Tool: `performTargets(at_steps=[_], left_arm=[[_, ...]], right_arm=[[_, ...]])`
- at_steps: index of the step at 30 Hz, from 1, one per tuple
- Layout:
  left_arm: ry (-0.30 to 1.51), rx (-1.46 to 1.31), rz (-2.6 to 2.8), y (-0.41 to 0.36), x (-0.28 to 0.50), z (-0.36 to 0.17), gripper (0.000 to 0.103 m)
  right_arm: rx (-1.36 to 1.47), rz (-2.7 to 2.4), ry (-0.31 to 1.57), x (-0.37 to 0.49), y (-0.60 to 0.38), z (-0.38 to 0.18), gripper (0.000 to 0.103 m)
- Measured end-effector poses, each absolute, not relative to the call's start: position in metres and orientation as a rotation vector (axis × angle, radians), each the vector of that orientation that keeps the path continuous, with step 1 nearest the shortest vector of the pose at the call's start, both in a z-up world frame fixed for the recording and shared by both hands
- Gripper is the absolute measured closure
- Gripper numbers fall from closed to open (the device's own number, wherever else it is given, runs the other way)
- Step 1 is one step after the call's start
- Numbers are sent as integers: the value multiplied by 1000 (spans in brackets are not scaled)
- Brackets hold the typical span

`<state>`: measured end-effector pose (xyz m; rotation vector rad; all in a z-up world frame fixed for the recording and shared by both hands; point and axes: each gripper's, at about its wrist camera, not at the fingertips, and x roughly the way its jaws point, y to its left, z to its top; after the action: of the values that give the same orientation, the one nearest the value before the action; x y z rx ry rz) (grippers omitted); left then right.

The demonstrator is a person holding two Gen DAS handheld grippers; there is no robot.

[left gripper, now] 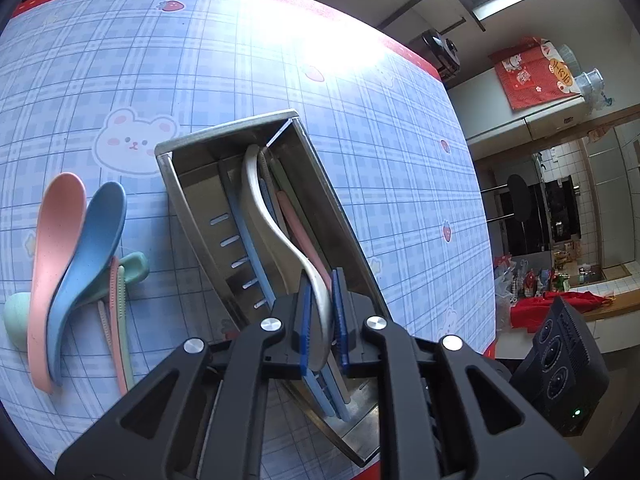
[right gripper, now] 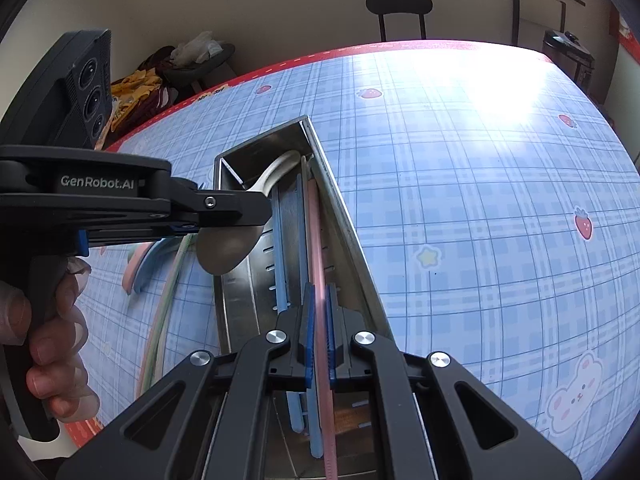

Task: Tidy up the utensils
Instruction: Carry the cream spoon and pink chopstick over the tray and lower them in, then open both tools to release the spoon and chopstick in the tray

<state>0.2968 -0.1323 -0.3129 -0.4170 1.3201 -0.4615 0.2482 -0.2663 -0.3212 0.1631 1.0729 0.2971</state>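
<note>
Step in hand: lowering two utensils into the steel utensil box (left gripper: 188,196), judged from both tools hanging over its open top.
Left tool (left gripper: 320,320): its blue pads sit either side of the bowl of a white spoon (left gripper: 272,216); the pads are nearly together and I judge the spoon clamped, though the hold looks light.
White spoon: handle end already deep in the box, bowl end up at the pads; in the right wrist view the bowl (right gripper: 228,248) hangs over the box's left wall.
Right tool (right gripper: 319,334): clamped on a pink chopstick (right gripper: 316,240) that runs the length of the box along its right wall.
Box contents: blue chopsticks (right gripper: 280,260) lie in the middle channel beside the pink one.
Still on the bench (left gripper: 400,184): pink spoon (left gripper: 56,248), blue spoon (left gripper: 92,252) and a green spoon (left gripper: 132,268) in a heap left of the box, with loose pink and green chopsticks (left gripper: 118,320) beneath them.
Doing it well: bring the spoon's bowl inside the left wall before letting go, or it may tip out onto the bench.
Chopstick: lay it flat beside the blue pair, then part the pads without dragging it.
Caution: the two tools are close over a narrow box; release one at a time.
</note>
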Motion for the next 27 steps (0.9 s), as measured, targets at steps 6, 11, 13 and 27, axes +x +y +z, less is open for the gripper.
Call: performTargets(at_steps=[6,11,13,27], left_arm=[[1317,-382,-487,-143,300,-314,62],[1252,-328,-513,-140,297,-286,47],[1210,-286,-515,-136,294,-270,37],[1003,72,-463,-58,225,-224,6]], right_arm=[[148,290,1097,246,-264,-319,95],[161,260,1059,235,-276,-298,61],[165,251,1047,229,-279,-290,52],[133,297,1053,200,-251,-273,6]])
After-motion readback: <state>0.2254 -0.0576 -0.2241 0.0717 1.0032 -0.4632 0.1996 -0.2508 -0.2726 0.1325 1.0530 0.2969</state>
